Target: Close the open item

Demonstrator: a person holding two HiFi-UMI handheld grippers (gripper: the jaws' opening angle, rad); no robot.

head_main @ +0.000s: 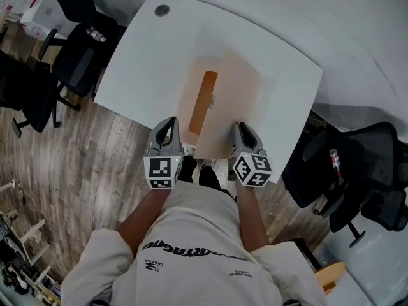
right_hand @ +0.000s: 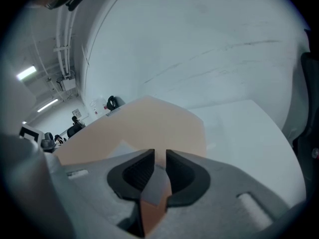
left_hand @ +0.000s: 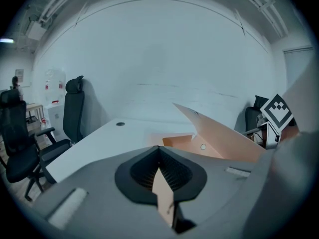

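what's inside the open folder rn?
An orange strip on the folder inner face, and a small round snap on the raised flap. Whatever lies under that flap is covered.

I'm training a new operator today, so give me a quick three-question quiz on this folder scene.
1. True or false: the folder lies fully shut on the table.
2. Pick one. The left tongs are: A) open and empty; B) shut on the folder's edge; C) out of view.
3. Fill in: the right tongs grip the folder's raised ____.

Key: 1 false, it is open; 2 B; 3 flap.
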